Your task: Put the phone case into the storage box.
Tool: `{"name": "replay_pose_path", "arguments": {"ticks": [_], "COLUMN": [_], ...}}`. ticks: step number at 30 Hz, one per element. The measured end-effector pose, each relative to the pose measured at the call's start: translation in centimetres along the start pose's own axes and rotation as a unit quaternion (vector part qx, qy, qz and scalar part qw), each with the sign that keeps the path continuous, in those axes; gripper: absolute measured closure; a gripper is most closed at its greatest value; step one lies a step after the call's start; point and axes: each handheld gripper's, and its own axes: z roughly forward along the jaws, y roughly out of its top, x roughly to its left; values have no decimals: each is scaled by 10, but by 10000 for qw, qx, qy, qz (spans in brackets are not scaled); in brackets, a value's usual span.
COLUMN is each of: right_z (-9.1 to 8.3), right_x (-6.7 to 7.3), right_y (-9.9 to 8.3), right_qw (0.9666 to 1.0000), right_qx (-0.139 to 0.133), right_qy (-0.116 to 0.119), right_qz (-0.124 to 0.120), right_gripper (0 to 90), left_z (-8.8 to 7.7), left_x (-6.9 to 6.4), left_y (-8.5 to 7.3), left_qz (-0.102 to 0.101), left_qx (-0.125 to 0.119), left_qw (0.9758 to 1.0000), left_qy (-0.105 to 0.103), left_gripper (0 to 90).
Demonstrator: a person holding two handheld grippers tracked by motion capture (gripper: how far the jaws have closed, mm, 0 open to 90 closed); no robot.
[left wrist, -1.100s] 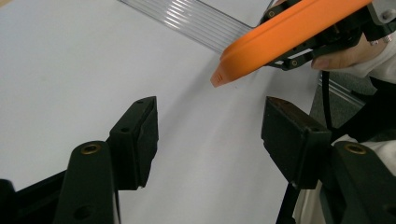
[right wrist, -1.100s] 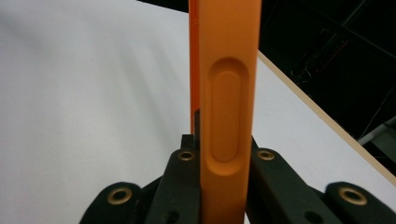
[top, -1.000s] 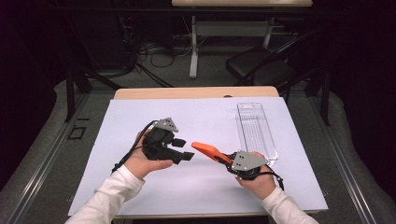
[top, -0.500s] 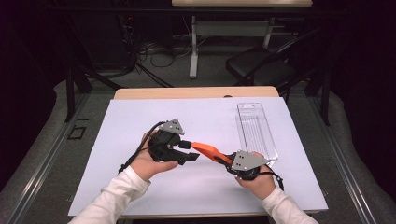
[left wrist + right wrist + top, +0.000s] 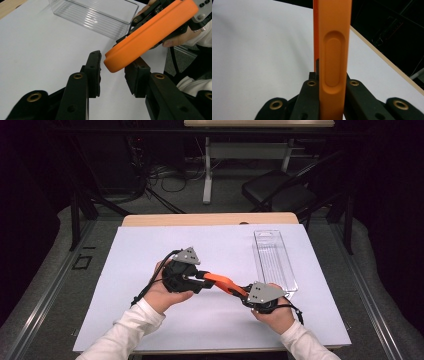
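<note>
Two grippers over white sheet (image 5: 150,250), dark room: right gripper (image 5: 250,296) clamps orange handle (image 5: 222,283); left gripper (image 5: 199,282) closing, not gripping.

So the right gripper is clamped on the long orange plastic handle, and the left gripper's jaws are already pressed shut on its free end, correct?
Not quite. The right gripper is clamped on the long orange plastic handle, but the left gripper has not gripped it: its jaws have just been closing, and the left gripper view shows gaps beside the handle's end.

A bright orange handle (image 5: 222,282) lies over the white table cover (image 5: 125,265), with a black gripper (image 5: 200,282) left of it and another (image 5: 248,297) right. Beyond the handle stands a clear, ribbed plastic box (image 5: 274,262). Both sleeves (image 5: 127,332) are white; grey plates (image 5: 189,255) top the grippers.
</note>
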Motion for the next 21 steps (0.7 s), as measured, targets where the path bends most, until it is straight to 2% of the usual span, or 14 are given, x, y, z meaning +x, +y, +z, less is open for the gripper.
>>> {"name": "replay_pose_path", "arguments": {"ticks": [8, 13, 21], "right_z": [0, 0, 0], "right_x": [0, 0, 0], "right_y": [0, 0, 0], "right_qw": [10000, 10000, 10000], "right_qx": [-22, -29, -43], "right_qy": [12, 14, 26], "right_qz": [0, 10, 22], "right_gripper": [869, 869, 869], "left_z": [3, 3, 3], "left_x": [-1, 1, 0], "left_y": [-1, -1, -3], "left_qz": [188, 152, 126], "left_qx": [-22, -77, -142], "left_qw": [9998, 9998, 9998], "left_qy": [83, 33, 74], "left_gripper": [741, 768, 784]}}
